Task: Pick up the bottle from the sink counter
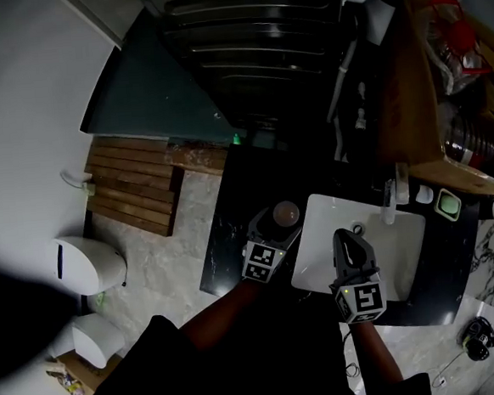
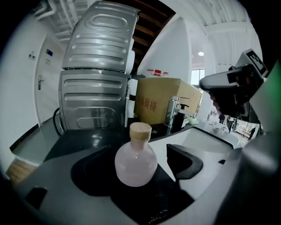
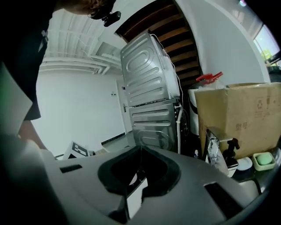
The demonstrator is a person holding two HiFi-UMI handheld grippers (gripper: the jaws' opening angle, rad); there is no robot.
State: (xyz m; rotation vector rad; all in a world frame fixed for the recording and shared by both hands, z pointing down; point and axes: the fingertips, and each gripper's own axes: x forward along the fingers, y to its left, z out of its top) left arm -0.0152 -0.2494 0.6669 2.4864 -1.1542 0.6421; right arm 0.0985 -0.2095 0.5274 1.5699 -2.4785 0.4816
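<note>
From the head view we see the left gripper [image 1: 275,227] at the bottle [image 1: 286,213], which stands on the dark counter [image 1: 231,228] beside the sink [image 1: 318,259]; the right gripper [image 1: 345,236] hangs over the basin. The left gripper view adds what that hides: jaws wide apart, flanking the upright bottle without touching it, so we judge closing and lifting are yet to do. The right gripper view shows its jaws together, empty

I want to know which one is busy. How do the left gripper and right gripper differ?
The left gripper has its jaws wide apart; the right gripper has them shut together. The bottle stands between the left gripper's jaws, unsqueezed; the right gripper holds nothing. The left is over the black counter, the right over the white sink. Both are the same kind of dark gripper.
</note>
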